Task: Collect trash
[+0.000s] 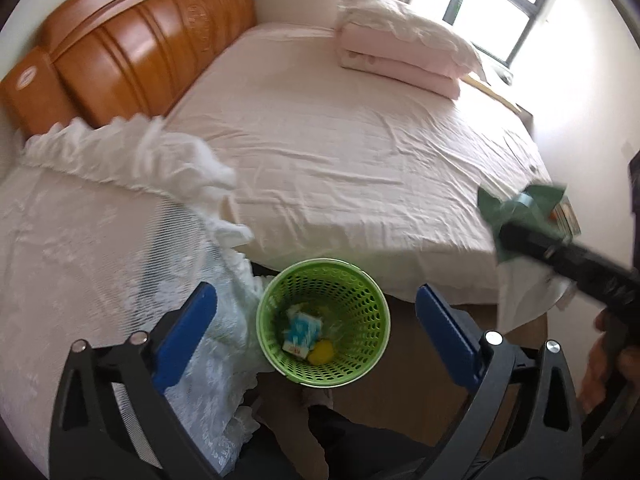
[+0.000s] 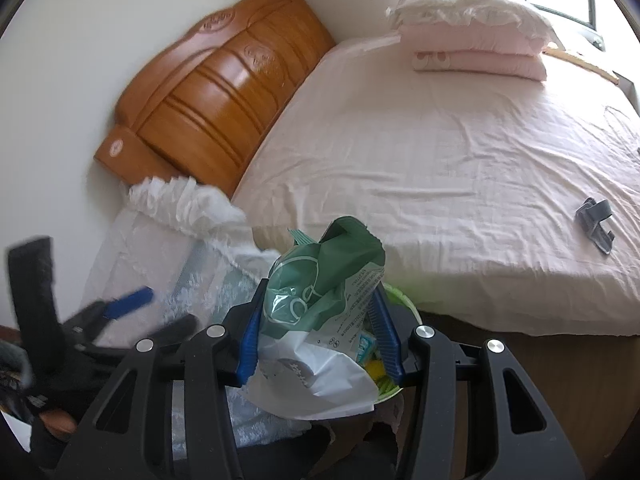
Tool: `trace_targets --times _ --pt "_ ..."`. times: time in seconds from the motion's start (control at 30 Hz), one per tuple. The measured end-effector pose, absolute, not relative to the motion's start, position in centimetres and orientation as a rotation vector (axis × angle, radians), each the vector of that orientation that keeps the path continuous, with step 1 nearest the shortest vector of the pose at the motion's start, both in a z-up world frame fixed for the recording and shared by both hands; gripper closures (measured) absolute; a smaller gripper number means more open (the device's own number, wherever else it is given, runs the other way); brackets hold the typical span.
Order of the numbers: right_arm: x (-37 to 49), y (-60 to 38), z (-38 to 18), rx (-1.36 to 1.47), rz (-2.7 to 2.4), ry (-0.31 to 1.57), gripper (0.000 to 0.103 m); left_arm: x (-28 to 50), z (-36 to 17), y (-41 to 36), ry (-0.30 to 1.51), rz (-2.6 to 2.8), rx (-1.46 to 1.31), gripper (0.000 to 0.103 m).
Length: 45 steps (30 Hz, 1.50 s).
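In the left wrist view, the left gripper (image 1: pixel 316 312) fills the bottom of the frame with its blue-padded fingers (image 1: pixel 188 332) spread wide apart and nothing between them. Centred between the fingers, on the floor beside the bed, stands a round green perforated plastic wastebasket (image 1: pixel 362 304) holding a blue-and-white wrapper (image 1: pixel 302 330) and a yellow crumpled scrap (image 1: pixel 322 352). A large bed with a pale pink sheet (image 1: pixel 340 148) spreads across the middle, an orange carved wooden headboard (image 1: pixel 132 48) at upper left, folded pink bedding (image 1: pixel 404 48) at upper right.

In the right wrist view, the right gripper (image 2: pixel 318 334) at lower centre is clamped on a crumpled green-and-white plastic bag (image 2: pixel 320 308), just over the basket's rim. A small grey object (image 2: pixel 596 224) lies on the sheet at right.
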State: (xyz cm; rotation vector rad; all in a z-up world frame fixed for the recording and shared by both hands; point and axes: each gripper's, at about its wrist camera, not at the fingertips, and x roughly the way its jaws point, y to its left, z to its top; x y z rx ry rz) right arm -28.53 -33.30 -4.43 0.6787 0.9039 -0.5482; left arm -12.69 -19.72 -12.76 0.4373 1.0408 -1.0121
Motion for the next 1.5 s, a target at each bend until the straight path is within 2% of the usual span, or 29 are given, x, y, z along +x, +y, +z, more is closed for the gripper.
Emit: trace_targets --times 0.07,0.1,0.17,0.2,0.33,0.43,0.6,0.77,0.97,1.13,1.5 --pt "-27.5 -32.7 -6.4 0.685 -0.520 0.966 0.051 -11.7 -12.3 -18.4 1.034 -0.976 0.411 0.008" --pt "-27.0 -32.4 -7.3 0.693 -0.508 0.994 0.045 -11.2 -12.0 -17.7 1.030 -0.959 0.402 0.008" --pt "-26.1 -31.7 -9.2 0.700 -0.507 1.056 0.010 -10.2 -11.7 -16.5 1.022 -0.921 0.387 0.008" --pt "-25.8 -31.4 -9.9 0.697 -0.518 1.081 0.006 -9.8 -11.6 -16.0 1.021 -0.903 0.379 0.008" --pt "-24.0 -30.4 -11.5 0.714 -0.519 1.172 0.005 -8.1 -11.0 -13.7 1.021 -0.840 0.340 0.008" --pt "-22.3 -29.9 -10.0 0.704 -0.504 1.147 0.004 -6.7 -10.0 -11.9 1.001 -0.783 0.307 0.008" --pt "-17.1 -28.4 -2.6 0.534 -0.488 1.024 0.003 -4.8 -5.4 -8.5 0.858 -0.684 0.270 0.008" --pt "-12.1 -25.4 8.2 0.326 -0.424 0.789 0.003 -2.4 2.1 -5.1 0.668 -0.582 0.222 0.008" --pt "-9.3 -21.9 16.7 0.212 -0.348 0.579 0.002 -1.1 9.3 -1.7 0.517 -0.469 0.148 0.008" --pt "-8.3 -19.6 19.0 0.163 -0.305 0.522 0.002 -0.7 11.7 0.2 0.485 -0.407 0.086 0.008" --pt "-7.3 -17.9 17.9 0.161 -0.268 0.553 0.002 0.1 11.0 1.1 0.536 -0.373 0.069 0.008"
